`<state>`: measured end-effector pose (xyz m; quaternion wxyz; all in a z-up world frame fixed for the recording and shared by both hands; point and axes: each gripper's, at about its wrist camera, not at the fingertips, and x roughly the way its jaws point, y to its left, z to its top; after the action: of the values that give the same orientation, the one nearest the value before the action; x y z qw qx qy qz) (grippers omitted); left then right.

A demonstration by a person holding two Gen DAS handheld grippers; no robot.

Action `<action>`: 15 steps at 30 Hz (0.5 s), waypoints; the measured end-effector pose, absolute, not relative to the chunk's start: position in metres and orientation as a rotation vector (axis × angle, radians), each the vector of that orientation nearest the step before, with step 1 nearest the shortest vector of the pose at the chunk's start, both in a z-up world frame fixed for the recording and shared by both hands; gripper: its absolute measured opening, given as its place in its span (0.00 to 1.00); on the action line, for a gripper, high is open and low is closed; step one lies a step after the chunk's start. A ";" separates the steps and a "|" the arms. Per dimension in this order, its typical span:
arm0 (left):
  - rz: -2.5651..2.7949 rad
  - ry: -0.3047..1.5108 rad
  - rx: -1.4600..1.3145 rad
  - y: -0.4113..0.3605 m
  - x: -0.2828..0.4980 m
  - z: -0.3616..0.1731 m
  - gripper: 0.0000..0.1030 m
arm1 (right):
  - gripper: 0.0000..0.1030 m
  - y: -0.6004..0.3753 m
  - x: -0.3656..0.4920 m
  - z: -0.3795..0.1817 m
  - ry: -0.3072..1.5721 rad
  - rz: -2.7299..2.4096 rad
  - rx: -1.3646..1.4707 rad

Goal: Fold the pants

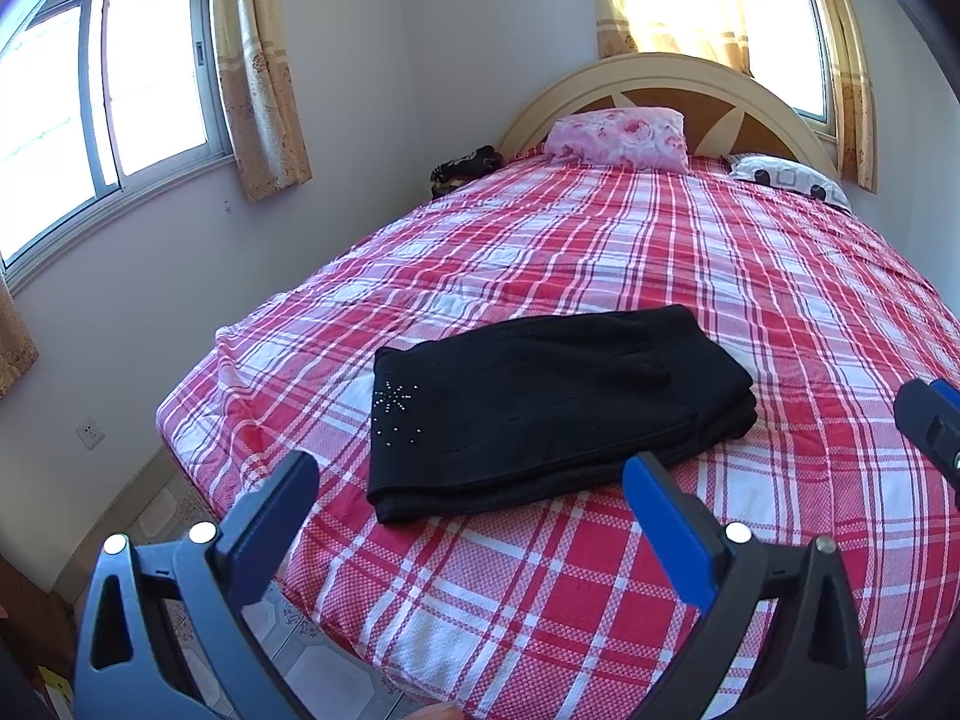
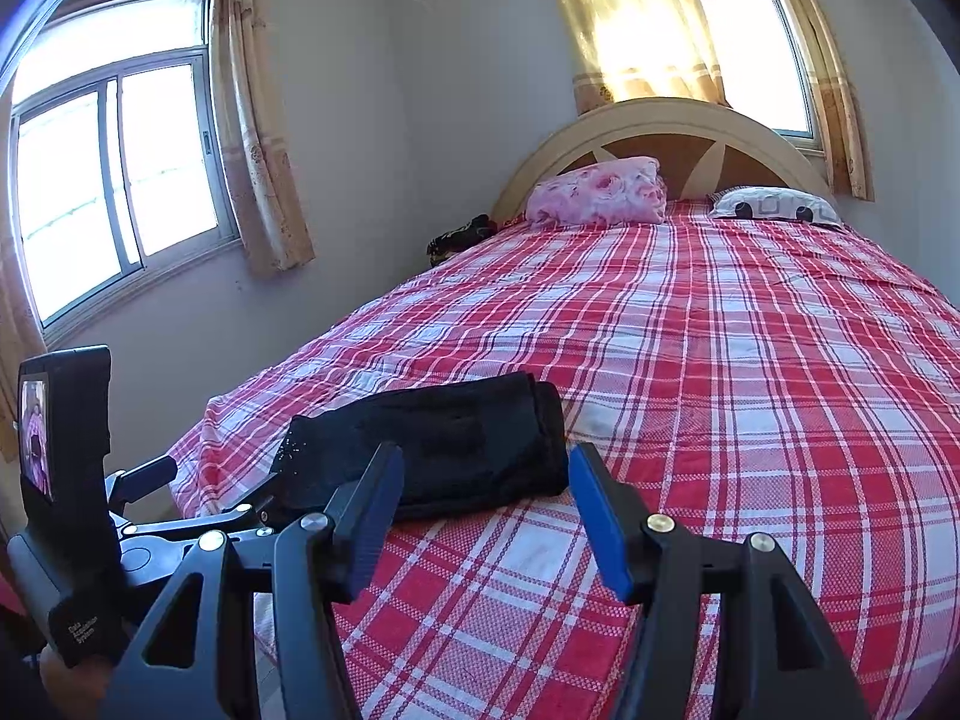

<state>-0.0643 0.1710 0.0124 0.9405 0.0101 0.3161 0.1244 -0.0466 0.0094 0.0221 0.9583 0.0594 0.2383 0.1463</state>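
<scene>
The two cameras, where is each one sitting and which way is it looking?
Left wrist: sits on the left gripper, facing up the bed over the folded black pants; its two open fingers show, plus the right gripper's edge.
Right wrist: sits on the right gripper, facing the same way; its open fingers and the left gripper's body show.
Both share the pants, the plaid bed, the pink pillow and the headboard.

Only readable text: white print "Data Acquisition System" on base of black handheld device point(image 2: 66, 516) w/ small screen, lower left of right wrist view; letters tiny, reading approx. Left wrist view: no legible text, labels, brands or nos. Rhinestone star on black pants point(image 1: 540, 402) = decoration, not lettering.
</scene>
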 end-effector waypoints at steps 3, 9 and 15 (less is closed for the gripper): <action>0.254 0.649 0.023 0.170 -0.063 0.011 1.00 | 0.58 0.009 -0.046 0.020 0.489 0.296 0.123; 0.253 0.657 0.021 0.169 -0.062 0.009 1.00 | 0.58 0.007 -0.044 0.018 0.494 0.293 0.129; 0.250 0.659 0.024 0.168 -0.061 0.008 1.00 | 0.58 0.004 -0.043 0.017 0.497 0.284 0.137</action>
<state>-0.0607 0.1677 0.0077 0.9385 0.0116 0.3225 0.1226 -0.0433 0.0041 0.0168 0.9570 0.0677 0.2448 0.1401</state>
